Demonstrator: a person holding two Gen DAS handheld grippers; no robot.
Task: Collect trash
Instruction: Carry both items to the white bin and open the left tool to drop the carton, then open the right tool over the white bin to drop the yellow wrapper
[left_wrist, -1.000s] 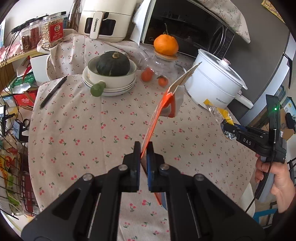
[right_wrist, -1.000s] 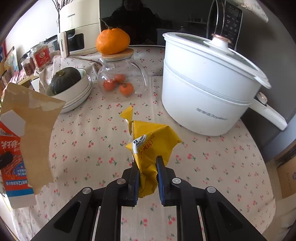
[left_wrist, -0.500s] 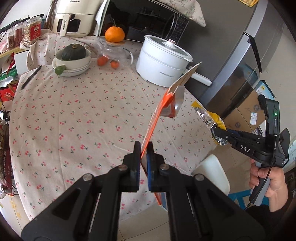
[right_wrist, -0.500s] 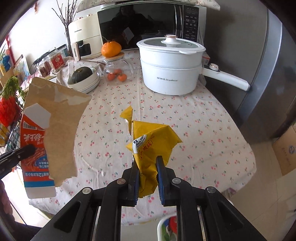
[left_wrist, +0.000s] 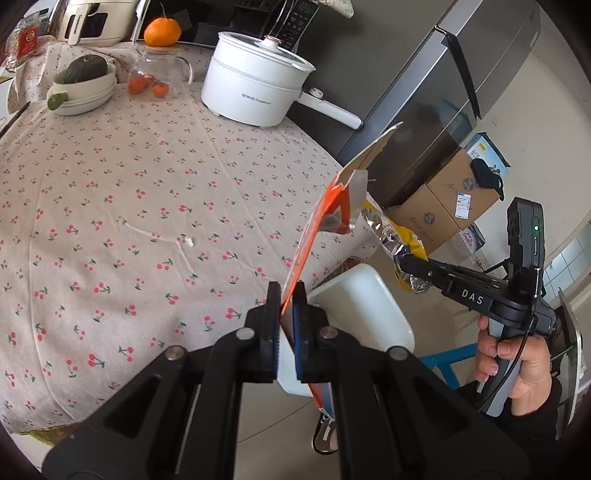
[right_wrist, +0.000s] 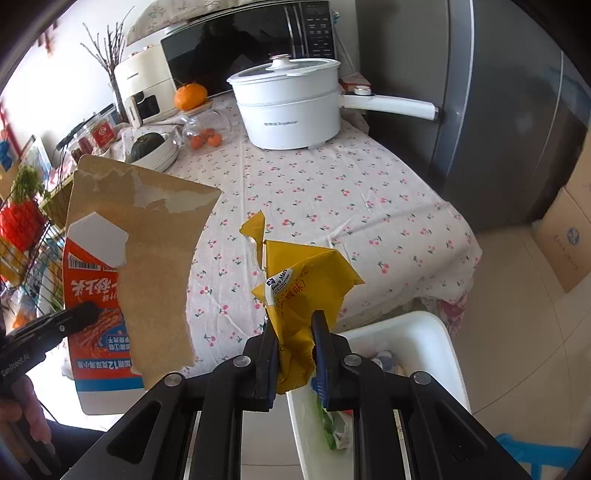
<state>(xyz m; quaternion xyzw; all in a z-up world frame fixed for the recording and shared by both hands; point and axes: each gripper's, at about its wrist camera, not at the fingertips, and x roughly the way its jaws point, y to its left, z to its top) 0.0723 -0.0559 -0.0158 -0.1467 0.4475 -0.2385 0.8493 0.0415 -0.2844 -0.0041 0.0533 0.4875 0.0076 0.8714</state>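
The right gripper (right_wrist: 293, 341) pinches a crumpled yellow wrapper (right_wrist: 303, 291) between its pads, and it hangs just above the near rim of the white bin (right_wrist: 436, 343), which stands on the floor at the table's edge. The left gripper (left_wrist: 286, 314) is pressed tight on the lower edge of a torn orange carton (left_wrist: 314, 229), flat cardboard standing up from the jaws; seen from the left wrist, it too sits over the bin's near corner (left_wrist: 369, 291).

The step in hand looks like the drop into the bin. To do it well, I would bring each piece fully over the bin's opening before letting go, not just over its rim. The carton is tall and stiff, so it may tip outward and land on the floor beside the bin; lowering it part-way inside first would help. The wrapper is light and crumpled and may cling to a pad, so spread those jaws wide.

The table (left_wrist: 147, 192) beside the bin shows no other obvious litter, only a small white scrap (left_wrist: 190, 242).
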